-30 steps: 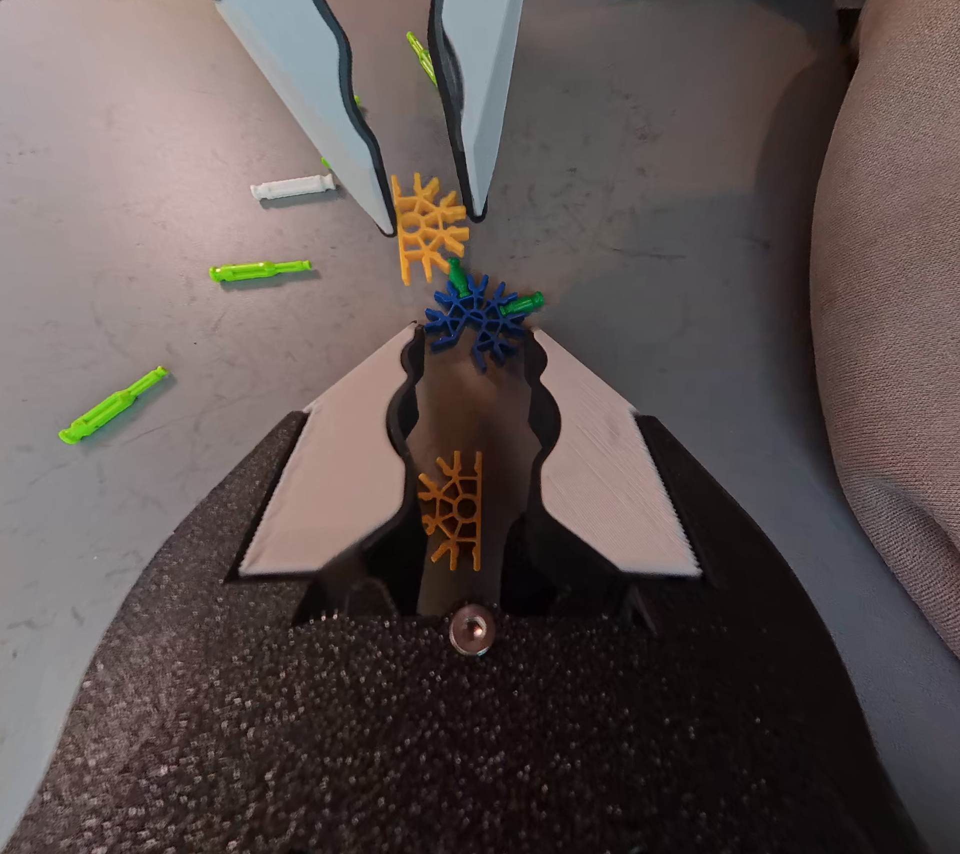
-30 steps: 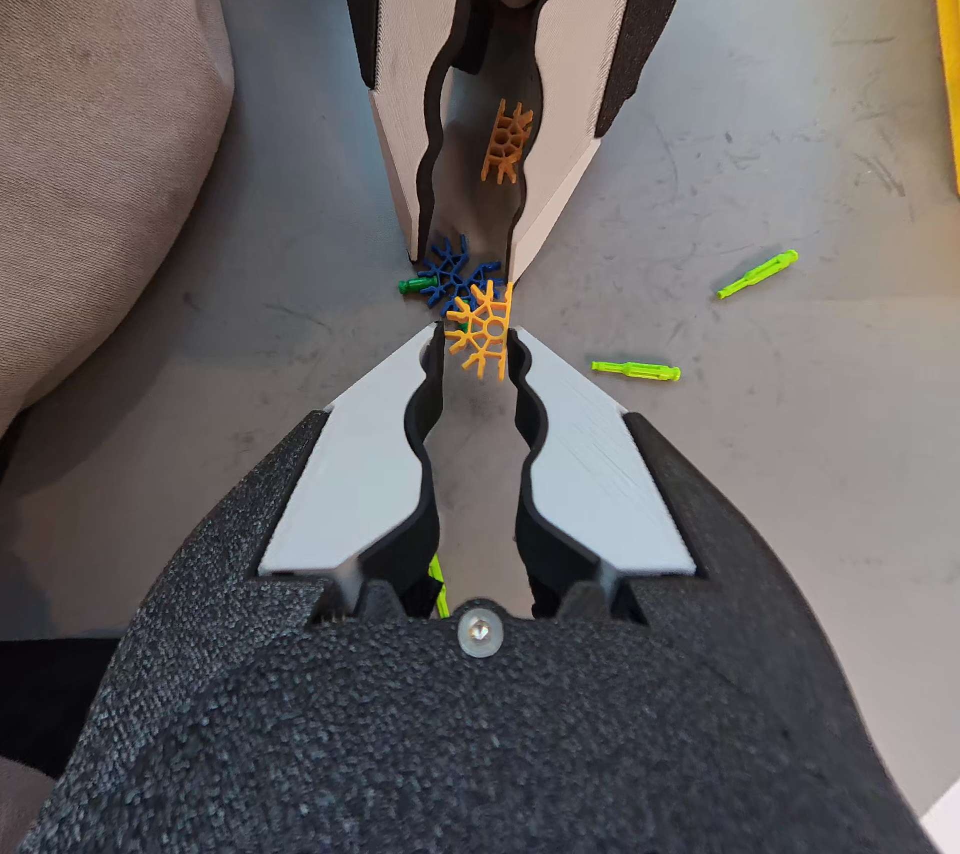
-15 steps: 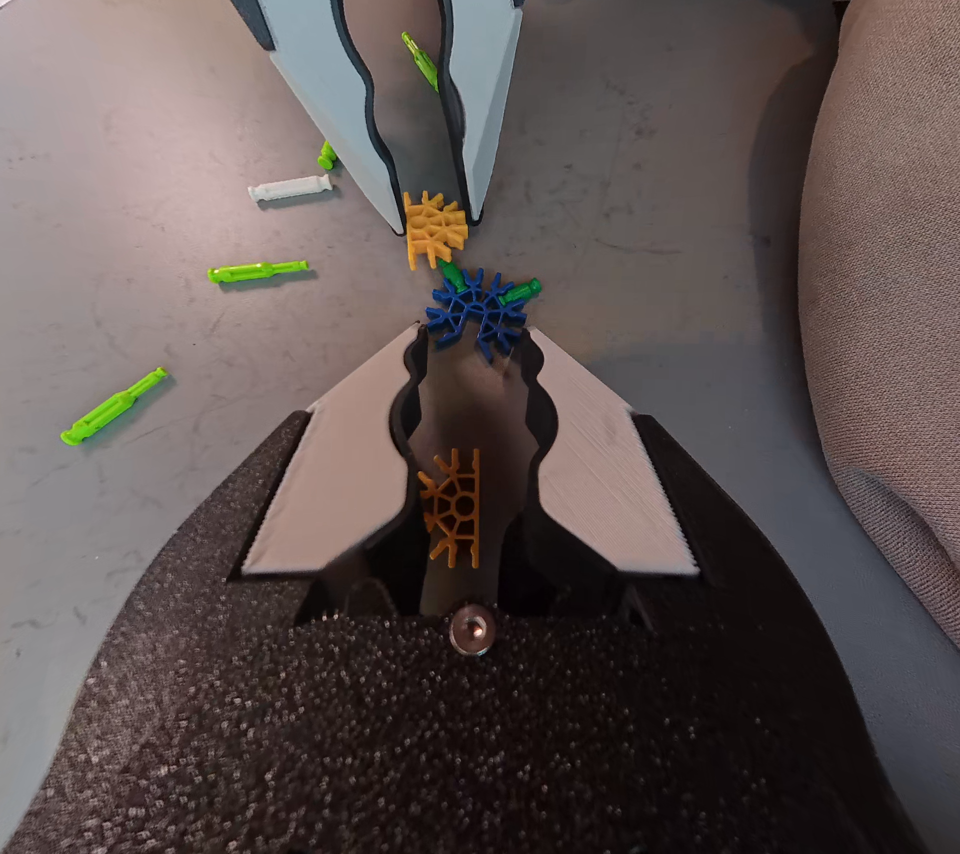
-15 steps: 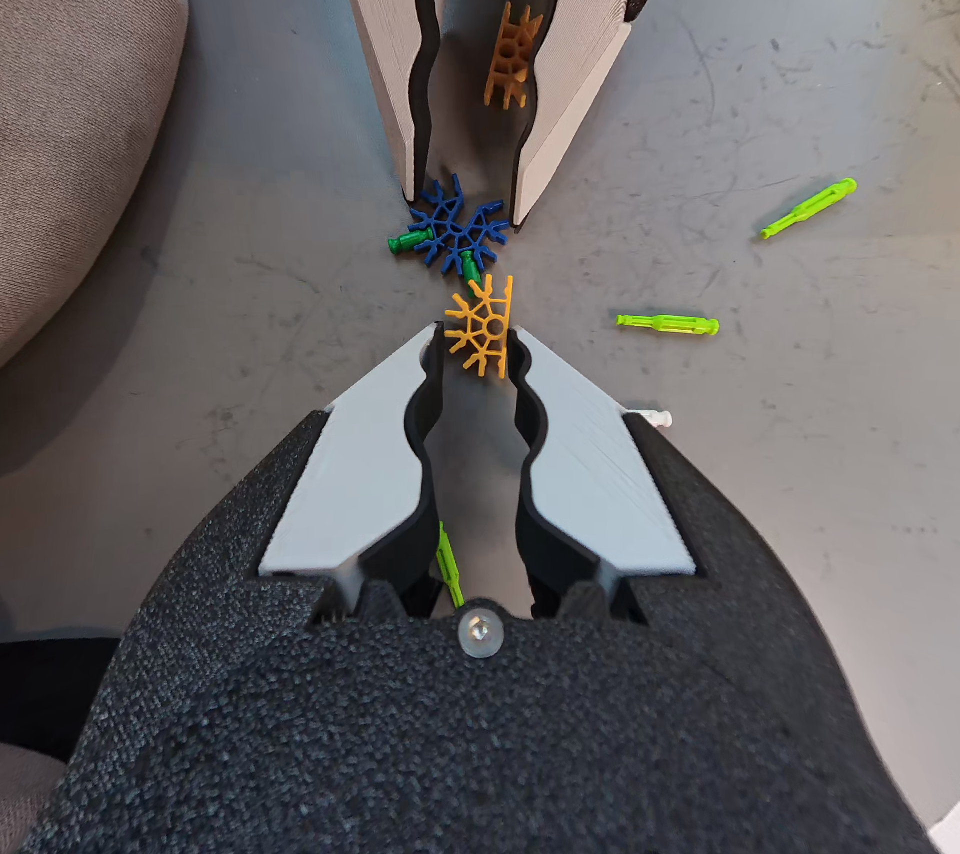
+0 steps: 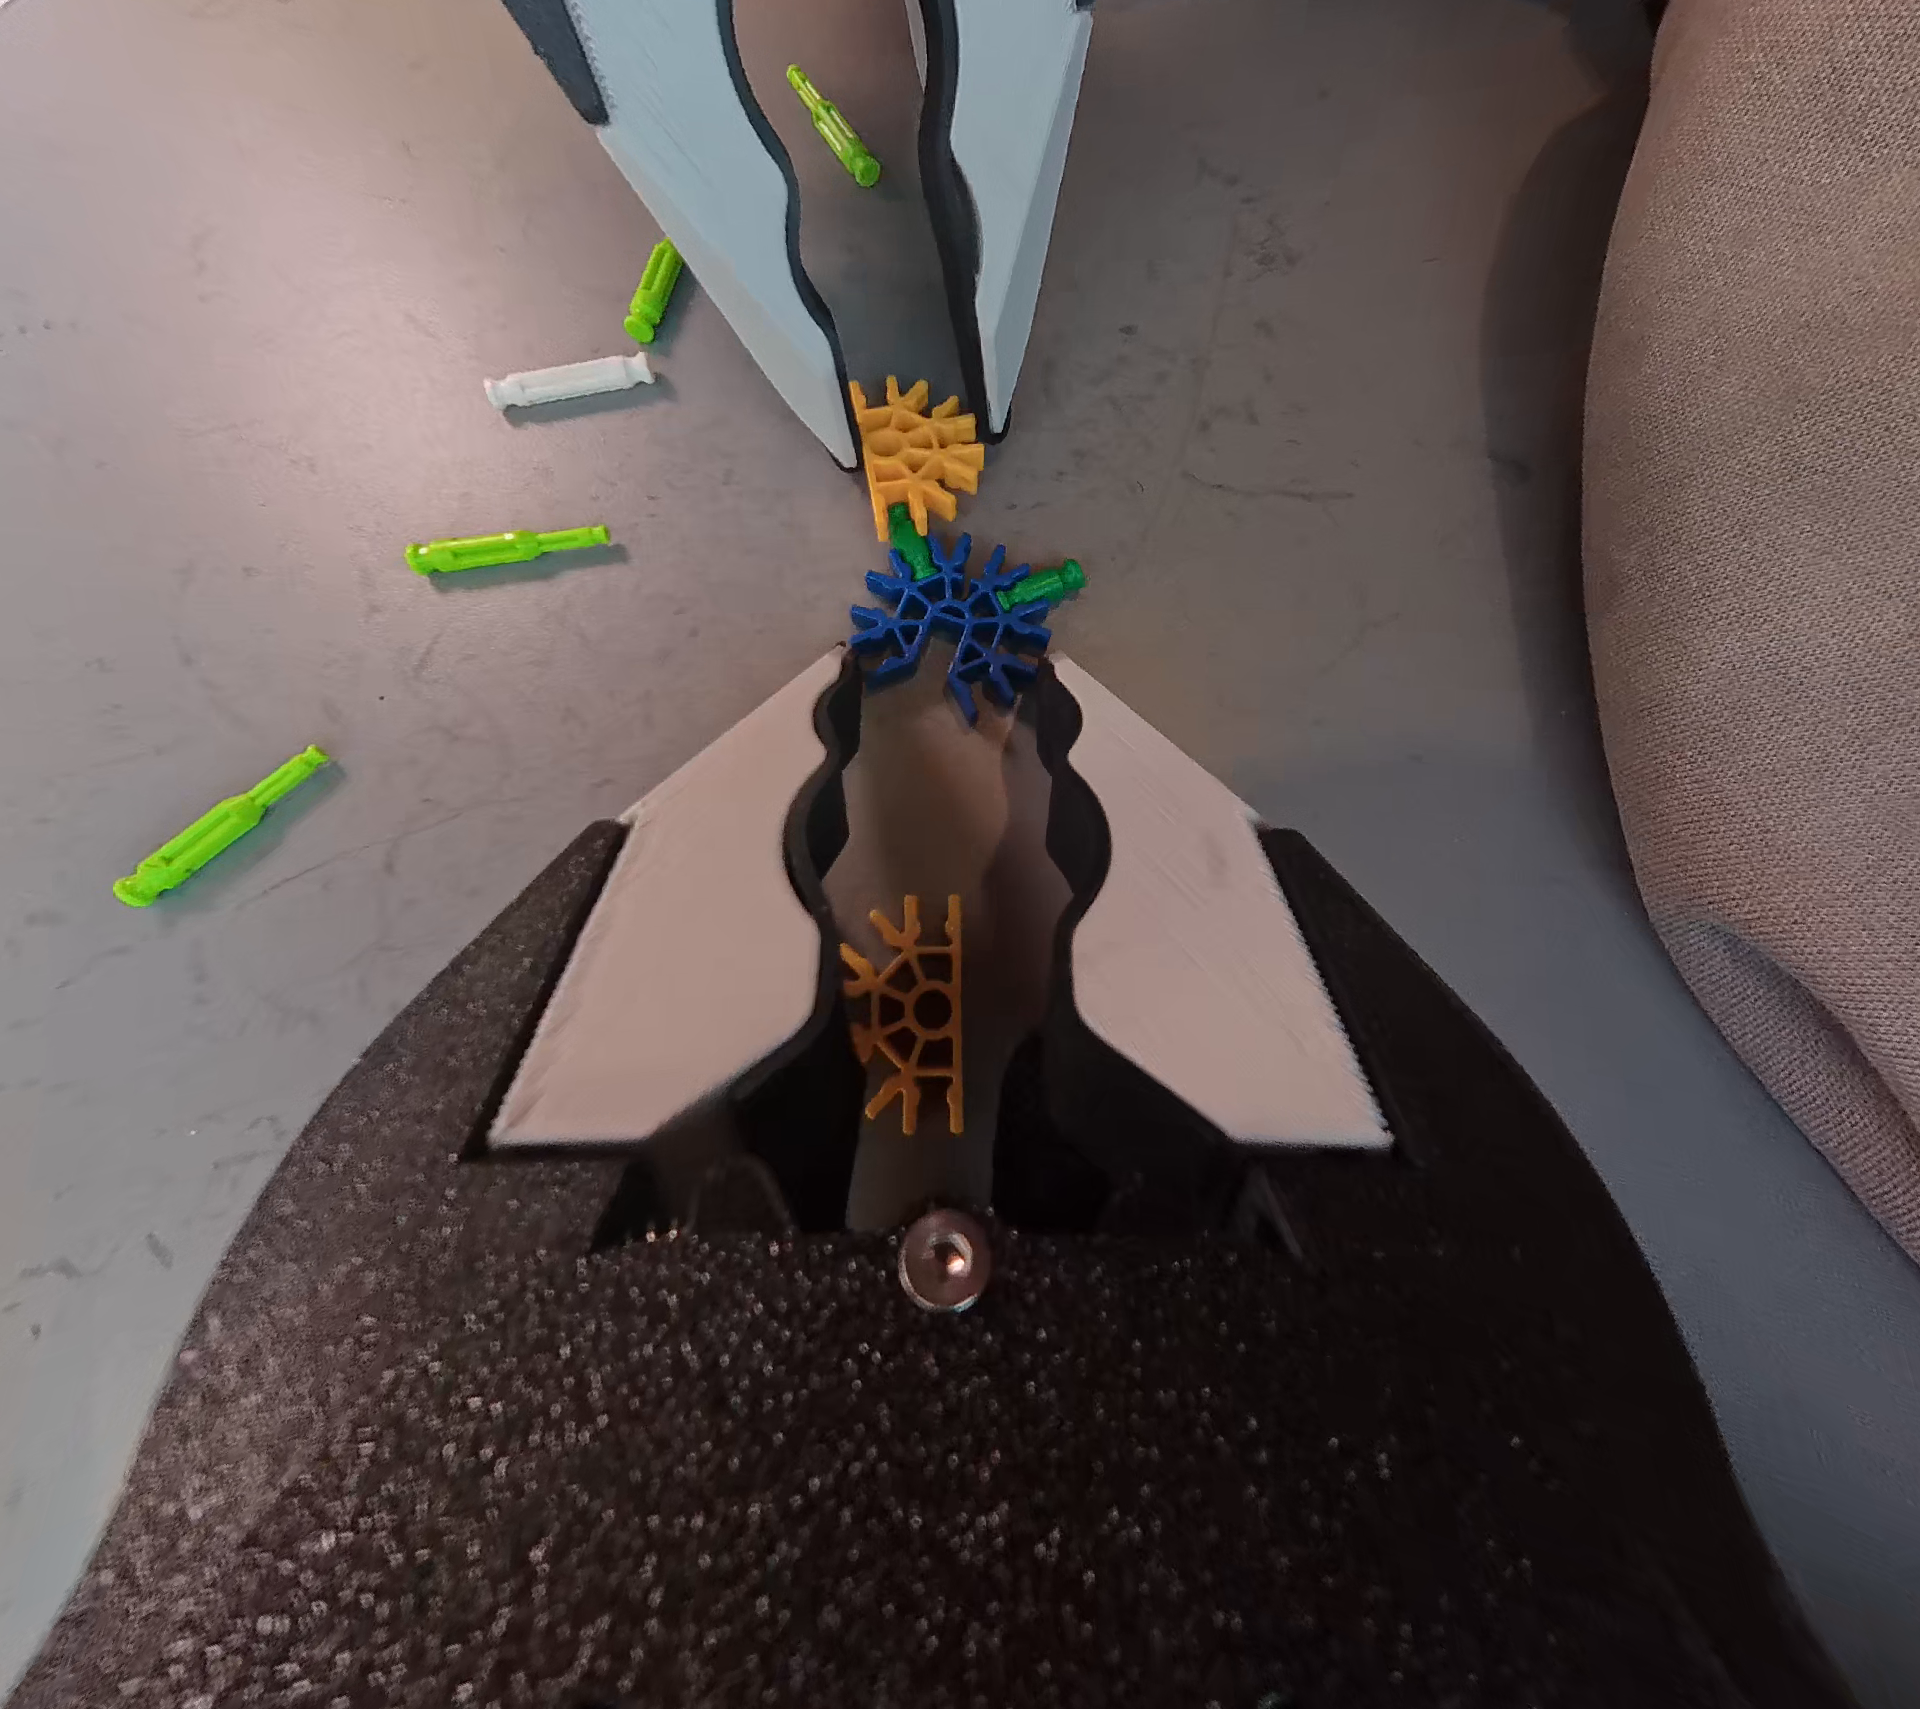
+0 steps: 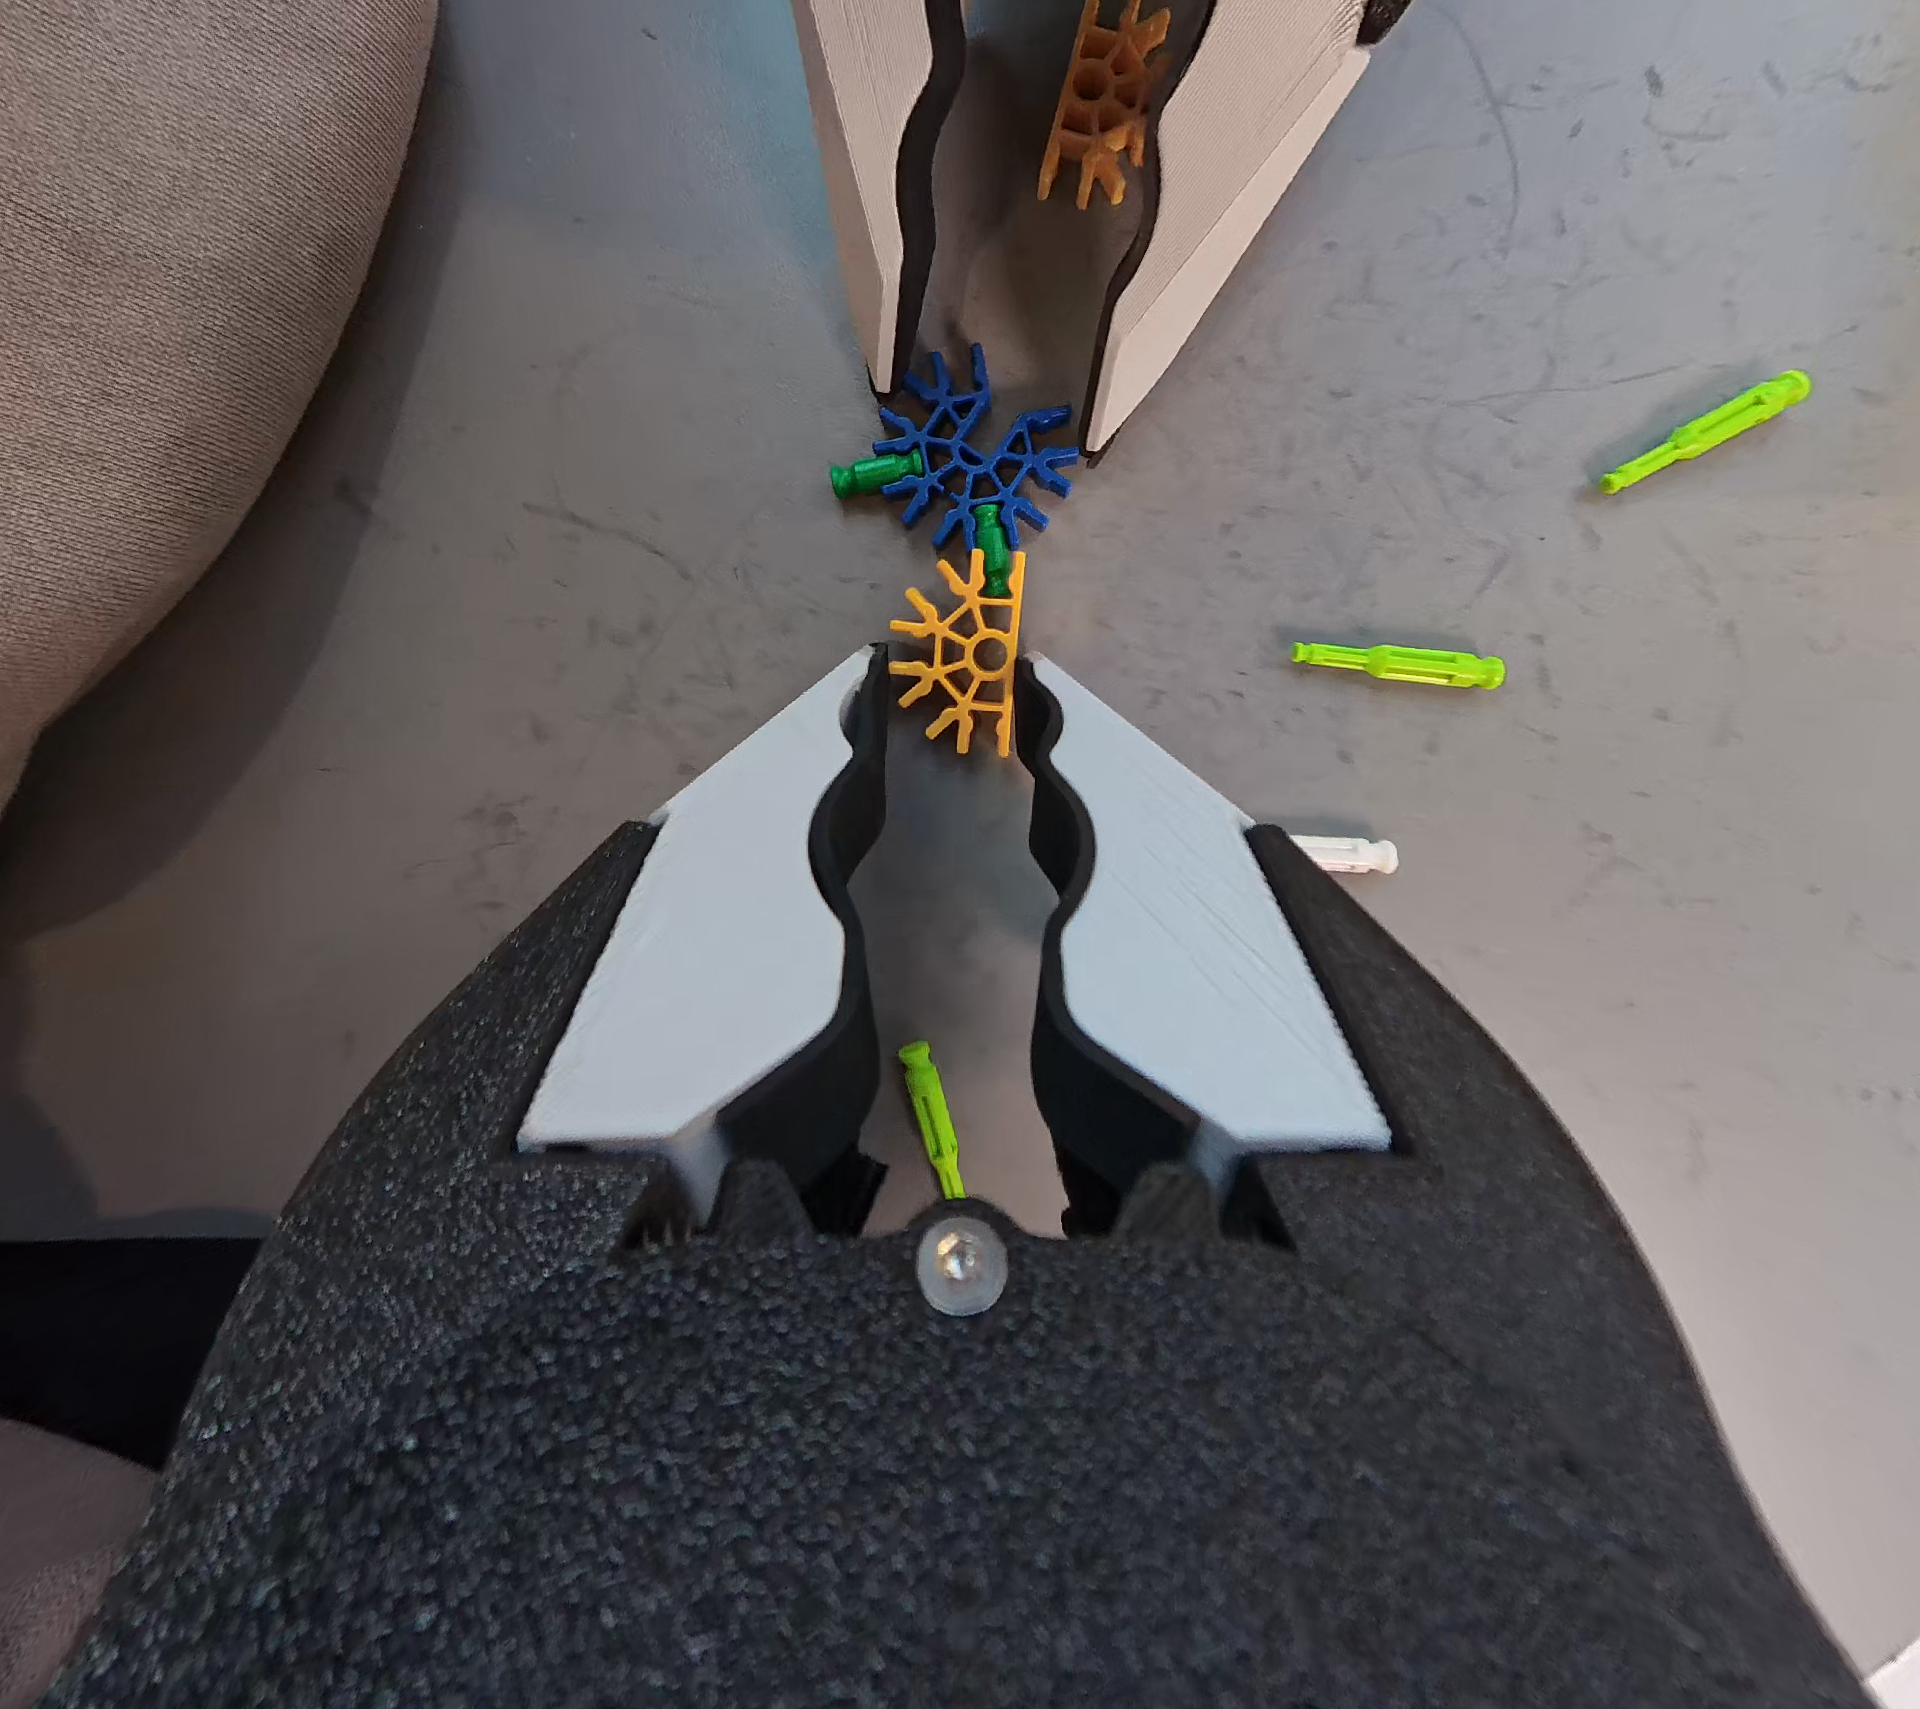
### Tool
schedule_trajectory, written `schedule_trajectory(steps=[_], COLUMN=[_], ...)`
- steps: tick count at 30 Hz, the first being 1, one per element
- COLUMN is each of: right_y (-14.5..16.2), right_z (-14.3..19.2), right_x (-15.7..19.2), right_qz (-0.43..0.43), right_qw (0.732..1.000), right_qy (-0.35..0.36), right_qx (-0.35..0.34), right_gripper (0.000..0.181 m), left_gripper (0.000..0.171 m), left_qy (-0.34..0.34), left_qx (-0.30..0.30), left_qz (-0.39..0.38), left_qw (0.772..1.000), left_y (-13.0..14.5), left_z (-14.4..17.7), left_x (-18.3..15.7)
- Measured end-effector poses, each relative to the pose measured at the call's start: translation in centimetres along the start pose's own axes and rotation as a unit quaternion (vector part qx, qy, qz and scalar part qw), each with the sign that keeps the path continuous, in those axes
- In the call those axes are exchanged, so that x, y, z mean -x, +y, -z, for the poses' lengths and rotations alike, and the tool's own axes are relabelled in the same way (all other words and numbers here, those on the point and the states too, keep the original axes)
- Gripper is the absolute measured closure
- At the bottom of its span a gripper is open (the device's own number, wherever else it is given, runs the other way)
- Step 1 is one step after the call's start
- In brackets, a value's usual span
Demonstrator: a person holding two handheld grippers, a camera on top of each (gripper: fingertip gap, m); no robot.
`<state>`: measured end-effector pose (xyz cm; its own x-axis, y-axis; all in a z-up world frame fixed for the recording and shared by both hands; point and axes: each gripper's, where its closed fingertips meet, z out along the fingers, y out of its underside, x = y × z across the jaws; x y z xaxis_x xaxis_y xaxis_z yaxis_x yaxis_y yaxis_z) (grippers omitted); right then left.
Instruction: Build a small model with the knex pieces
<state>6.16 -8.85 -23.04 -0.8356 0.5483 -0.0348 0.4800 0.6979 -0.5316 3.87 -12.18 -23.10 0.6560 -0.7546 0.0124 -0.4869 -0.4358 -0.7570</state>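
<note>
My left claw (image 5: 948, 667) is clamping the blue connector (image 5: 951, 620); my right claw (image 6: 951, 651) is pinching the yellow connector (image 6: 961, 657), meeting its green rod (image 6: 989, 553).

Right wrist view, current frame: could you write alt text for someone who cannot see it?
The right gripper pinches a yellow half-round connector on a dark green rod joined to a blue snowflake connector, which the left gripper grips opposite. Lime green rods lie loose on the grey table; a second yellow connector lies beneath the left gripper.

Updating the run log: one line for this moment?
left gripper: shut on blue connector | right gripper: shut on yellow connector | dark green rod between connectors | grey table
</note>
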Motion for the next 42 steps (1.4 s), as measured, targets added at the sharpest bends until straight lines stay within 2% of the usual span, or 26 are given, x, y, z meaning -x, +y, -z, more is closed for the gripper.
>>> schedule_trajectory(steps=[15, 20, 25, 31, 42], right_y=[0.1, -1.2, -1.6, -1.4, -1.3], right_z=[-0.1, 0.9, 1.0, 0.3, -0.1], right_x=[0.4, 0.6, 0.3, 0.0, 0.0], right_qz=[-0.004, -0.014, -0.018, -0.032, -0.025], right_qw=[1.000, 1.000, 0.999, 0.999, 1.000], right_qy=[-0.014, -0.016, -0.004, -0.001, 0.013], right_qx=[0.024, -0.017, -0.031, -0.021, 0.010], right_gripper=[0.157, 0.151, 0.165, 0.173, 0.174], left_gripper=[0.139, 0.139, 0.139, 0.139, 0.139], left_qy=[0.024, 0.030, 0.030, 0.031, 0.033], left_qx=[0.001, 0.002, 0.002, 0.002, 0.001], left_qz=[-0.018, -0.020, -0.021, -0.025, -0.033], left_qw=[1.000, 0.999, 0.999, 0.999, 0.999], left_y=[0.0, 0.0, 0.0, 0.0, 0.0], left_z=[0.0, 0.0, 0.0, 0.0, -0.1], left_x=[-0.1, -0.1, -0.1, -0.1, -0.1])
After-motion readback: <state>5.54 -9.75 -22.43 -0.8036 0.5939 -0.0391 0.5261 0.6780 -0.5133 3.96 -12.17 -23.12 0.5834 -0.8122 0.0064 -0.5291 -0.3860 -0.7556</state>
